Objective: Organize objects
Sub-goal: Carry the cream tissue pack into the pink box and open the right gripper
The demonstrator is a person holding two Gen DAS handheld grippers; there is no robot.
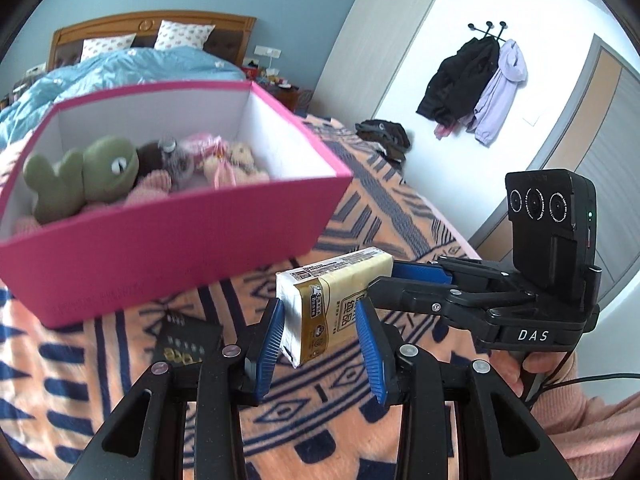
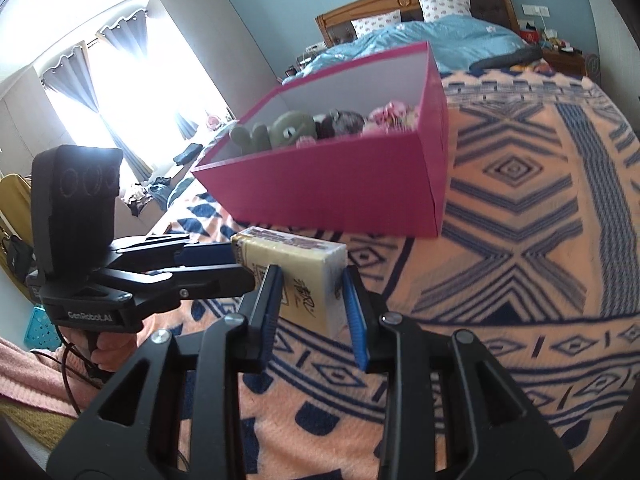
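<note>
The left hand-held gripper and the right hand-held gripper each clamp an end of the same tissue pack, held just in front of the pink box of plush toys on the patterned bed blanket.

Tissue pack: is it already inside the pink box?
No. The tissue pack is held between both grippers above the blanket, in front of the pink box.

bed covered by an orange blanket with blue patterns; resting on it, a pink box and, just beside the box, a dark packet.
</note>
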